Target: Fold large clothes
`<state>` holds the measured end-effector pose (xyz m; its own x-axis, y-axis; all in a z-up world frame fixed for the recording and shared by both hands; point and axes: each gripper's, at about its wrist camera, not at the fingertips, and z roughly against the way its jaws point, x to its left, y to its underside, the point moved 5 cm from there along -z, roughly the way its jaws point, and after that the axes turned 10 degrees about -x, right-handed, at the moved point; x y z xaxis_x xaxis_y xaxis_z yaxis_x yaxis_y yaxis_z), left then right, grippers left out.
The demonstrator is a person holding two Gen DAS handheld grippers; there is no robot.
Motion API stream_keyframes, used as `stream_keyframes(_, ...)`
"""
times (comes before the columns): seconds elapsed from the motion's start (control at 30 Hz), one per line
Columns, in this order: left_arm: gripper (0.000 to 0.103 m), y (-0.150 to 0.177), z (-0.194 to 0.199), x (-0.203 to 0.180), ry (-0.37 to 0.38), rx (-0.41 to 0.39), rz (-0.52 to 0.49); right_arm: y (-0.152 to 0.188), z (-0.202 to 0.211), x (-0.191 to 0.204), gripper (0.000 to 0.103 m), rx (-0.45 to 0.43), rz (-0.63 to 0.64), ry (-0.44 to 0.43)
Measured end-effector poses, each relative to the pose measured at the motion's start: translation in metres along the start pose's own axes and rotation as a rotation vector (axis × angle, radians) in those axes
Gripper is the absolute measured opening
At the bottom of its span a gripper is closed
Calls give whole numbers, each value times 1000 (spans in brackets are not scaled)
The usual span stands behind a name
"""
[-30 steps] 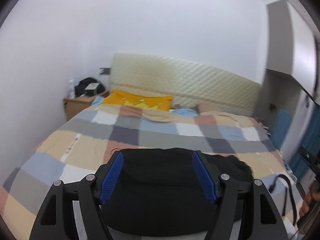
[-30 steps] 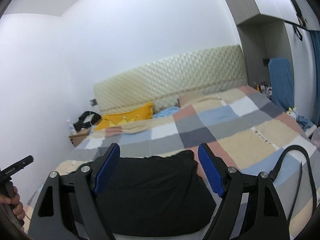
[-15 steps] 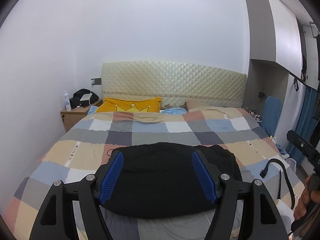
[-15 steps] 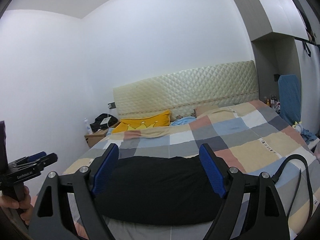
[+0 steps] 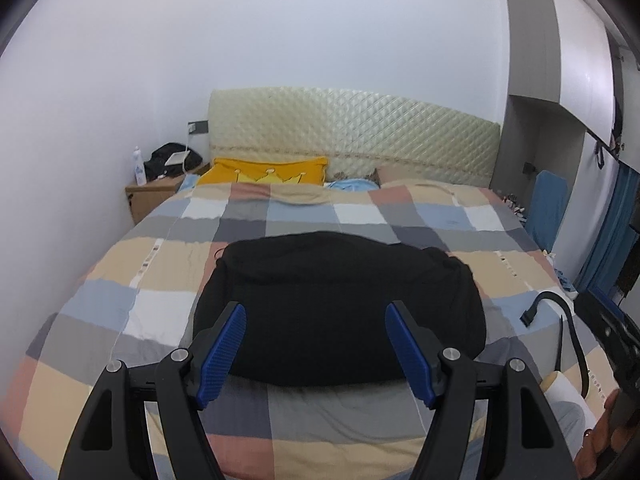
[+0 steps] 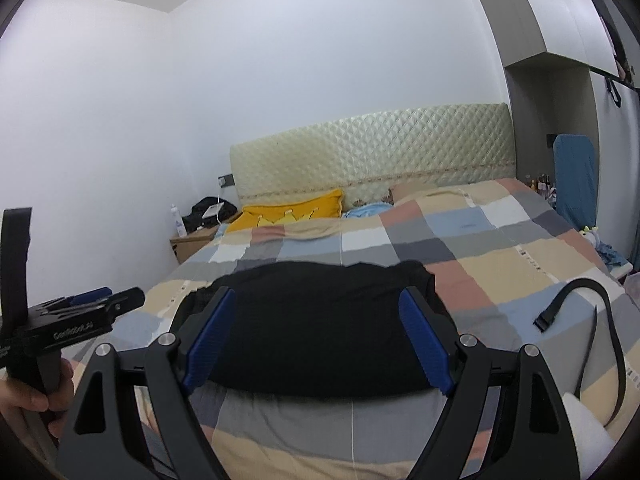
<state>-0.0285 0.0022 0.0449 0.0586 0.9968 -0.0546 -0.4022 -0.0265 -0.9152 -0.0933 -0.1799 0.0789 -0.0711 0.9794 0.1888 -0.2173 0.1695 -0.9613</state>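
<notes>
A black garment (image 5: 340, 304) lies folded in a compact rounded bundle on the checked bedspread (image 5: 132, 280); it also shows in the right wrist view (image 6: 316, 320). My left gripper (image 5: 316, 350) is open and empty, held above the near edge of the bed in front of the garment. My right gripper (image 6: 318, 340) is open and empty too, at a similar distance from it. The left gripper also appears at the left edge of the right wrist view (image 6: 88, 300), held in a hand.
A black strap with a buckle (image 6: 580, 320) lies on the bed to the right of the garment. A yellow crown pillow (image 5: 266, 174) and padded headboard (image 5: 360, 136) are at the far end. A wooden nightstand (image 5: 154, 196) stands far left, a wardrobe (image 5: 560, 60) on the right.
Both grippers have pulled back and risen away from the black garment, which now lies wholly in front of the open fingers. The garment itself has not moved.
</notes>
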Motion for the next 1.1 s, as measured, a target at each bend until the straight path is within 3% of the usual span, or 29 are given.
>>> stream_keyframes(0.73, 72, 39, 3, 17, -62, 66, 11, 41, 7, -8, 88, 98, 40, 76)
stream_keyframes(1.1, 72, 50, -2, 20, -76, 99, 29, 49, -1, -3, 90, 127, 46, 43)
